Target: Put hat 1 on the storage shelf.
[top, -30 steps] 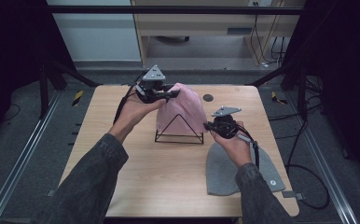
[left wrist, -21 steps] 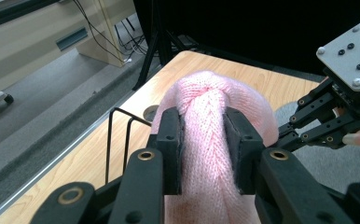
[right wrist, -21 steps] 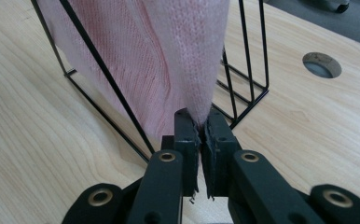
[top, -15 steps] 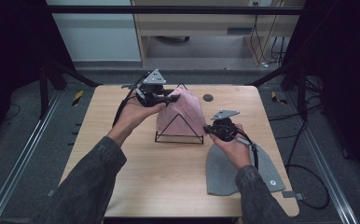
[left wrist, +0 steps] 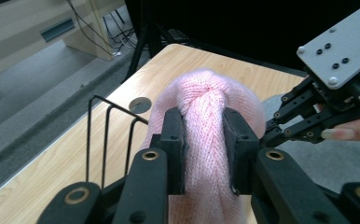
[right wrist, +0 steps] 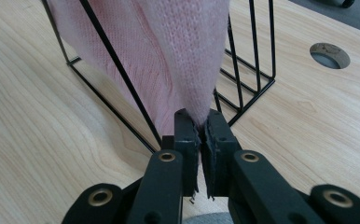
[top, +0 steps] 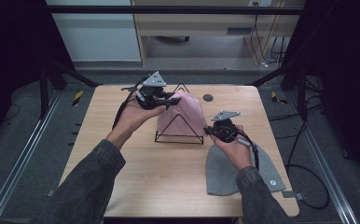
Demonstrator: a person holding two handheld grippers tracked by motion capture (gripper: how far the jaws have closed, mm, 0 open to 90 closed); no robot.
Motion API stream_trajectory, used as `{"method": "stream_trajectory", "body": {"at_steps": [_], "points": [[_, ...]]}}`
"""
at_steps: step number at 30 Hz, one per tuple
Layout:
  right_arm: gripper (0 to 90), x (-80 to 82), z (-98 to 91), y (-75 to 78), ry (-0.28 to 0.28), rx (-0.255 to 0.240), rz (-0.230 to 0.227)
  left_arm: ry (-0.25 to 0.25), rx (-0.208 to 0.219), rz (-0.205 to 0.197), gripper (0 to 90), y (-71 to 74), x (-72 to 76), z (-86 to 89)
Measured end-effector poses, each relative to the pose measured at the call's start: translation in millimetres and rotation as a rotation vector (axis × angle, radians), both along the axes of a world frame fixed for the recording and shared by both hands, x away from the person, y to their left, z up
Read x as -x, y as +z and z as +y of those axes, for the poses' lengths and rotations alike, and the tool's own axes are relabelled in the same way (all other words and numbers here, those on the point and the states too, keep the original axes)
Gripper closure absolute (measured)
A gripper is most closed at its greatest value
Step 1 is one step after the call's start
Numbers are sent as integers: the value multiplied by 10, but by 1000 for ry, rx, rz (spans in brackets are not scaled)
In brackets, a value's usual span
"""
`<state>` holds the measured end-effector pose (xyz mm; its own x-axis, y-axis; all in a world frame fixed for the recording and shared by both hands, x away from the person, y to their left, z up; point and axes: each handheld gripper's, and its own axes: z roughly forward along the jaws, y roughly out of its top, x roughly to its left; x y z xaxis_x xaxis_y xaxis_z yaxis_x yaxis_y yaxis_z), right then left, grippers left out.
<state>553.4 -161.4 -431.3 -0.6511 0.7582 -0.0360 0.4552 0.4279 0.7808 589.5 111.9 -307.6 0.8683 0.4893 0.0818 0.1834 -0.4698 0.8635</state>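
**Pink hat at risk of slipping or tipping its rack**

Nearest, the right claw (right wrist: 199, 133) is pinching the pink hat's (right wrist: 169, 56) hem, pads pressed together. Farther on, the left claw (left wrist: 205, 140), having just tightened, is gripping its bunched crown over the wire rack (top: 179, 136) on the worktop (top: 136, 177). Opposing pulls could be dragging the light rack over, or the knit slipping free. The right gripper view is showing the thin hem bite; the high view is showing a grey hat (top: 225, 172) nearby.

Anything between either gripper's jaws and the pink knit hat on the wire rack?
Nothing visible. The left gripper pinches the pink knit hat near its crown; the right gripper clamps its lower edge beside the black triangular wire rack.
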Motion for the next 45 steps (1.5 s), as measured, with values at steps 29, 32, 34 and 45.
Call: {"method": "stream_trajectory", "body": {"at_steps": [29,32,34,45], "points": [[791,-38,24,-217,-24,17,53,22,-21,79,690,-217,-76,-62],[677,-22,11,-187,-39,4,50,22,-30,82,681,-225,-69,-72],[565,31,-33,-117,-58,4,42,15,-48,79,679,-242,-59,-91],[438,200,-235,-26,-110,20,9,17,-26,99,632,-273,-11,-79]]}}
